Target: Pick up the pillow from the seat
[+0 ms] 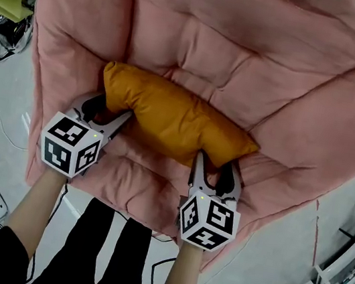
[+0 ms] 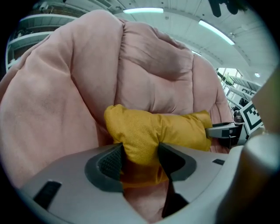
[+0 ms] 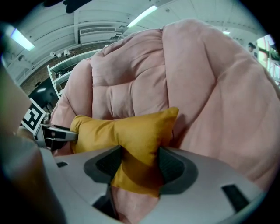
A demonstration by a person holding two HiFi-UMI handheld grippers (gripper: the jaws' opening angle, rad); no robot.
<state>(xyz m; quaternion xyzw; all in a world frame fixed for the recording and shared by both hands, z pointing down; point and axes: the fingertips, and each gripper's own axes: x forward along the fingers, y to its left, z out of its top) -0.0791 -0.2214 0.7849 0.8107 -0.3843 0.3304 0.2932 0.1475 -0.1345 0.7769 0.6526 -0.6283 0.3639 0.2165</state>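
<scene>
The head view alone shows the orange pillow [image 1: 174, 120] lying across the pink seat [image 1: 280, 61] at frame centre, with the left gripper [image 1: 106, 112] at its left end and the right gripper [image 1: 217, 167] at its lower-right end. Each gripper view shows that gripper's jaws pinching bunched pillow fabric.

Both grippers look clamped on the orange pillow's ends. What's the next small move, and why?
Probably raise both grippers together, a little and level. The left gripper and right gripper each pinch one end of the pillow between their jaws, and it rests on the pink seat.
</scene>
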